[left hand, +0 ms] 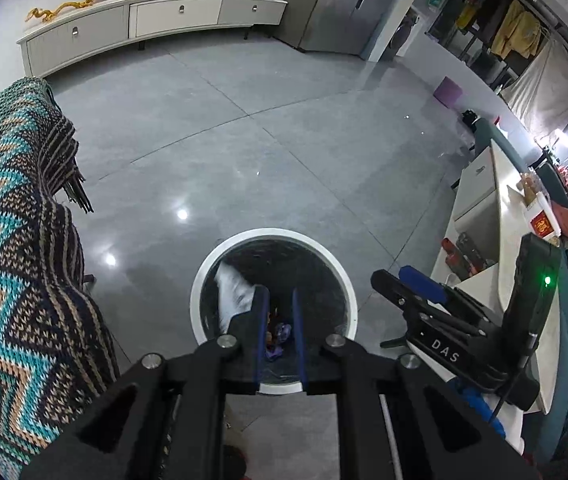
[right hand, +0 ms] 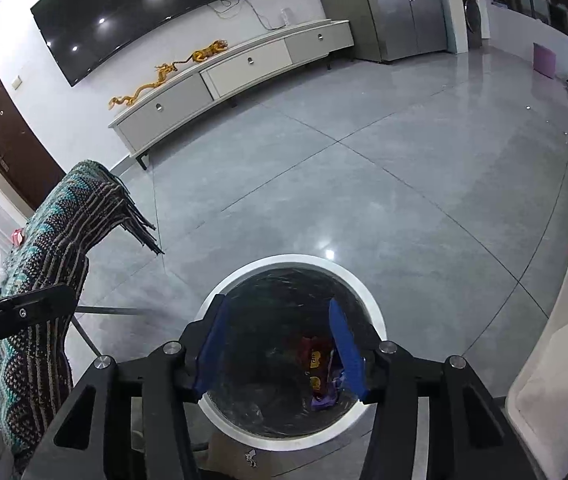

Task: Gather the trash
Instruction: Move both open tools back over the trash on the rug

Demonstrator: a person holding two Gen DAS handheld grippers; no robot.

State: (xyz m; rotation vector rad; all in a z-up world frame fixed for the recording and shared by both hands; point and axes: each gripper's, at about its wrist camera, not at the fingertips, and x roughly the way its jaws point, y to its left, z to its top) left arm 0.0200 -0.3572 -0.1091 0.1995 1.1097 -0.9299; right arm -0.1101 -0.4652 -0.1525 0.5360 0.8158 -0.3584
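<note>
**Both grippers poised over the trash bin**

From the left: a zigzag-knit throw (left hand: 16, 264) drapes over furniture beside a grey tiled floor (left hand: 244, 140). At centre stands a round, white-rimmed trash bin (left hand: 339, 276) lined with a dark bag. The left gripper (left hand: 280, 328) hangs directly above its mouth, its blue-lined jaws drawn close together with only a narrow slot between them; a white crumpled piece (left hand: 234, 292) shows against the outside of its left finger, and whether it is gripped cannot be told. Through the slot, purple and orange wrappers (left hand: 278, 340) lie at the bottom of the bin.

Further right, the right gripper (right hand: 280, 350) also points down into the bin, jaws spread apart with nothing between them. Red and purple snack wrappers (right hand: 319, 376) lie in the bin below, nearer its right finger. A white table (left hand: 499, 208) carrying small items borders the scene on the right.
</note>
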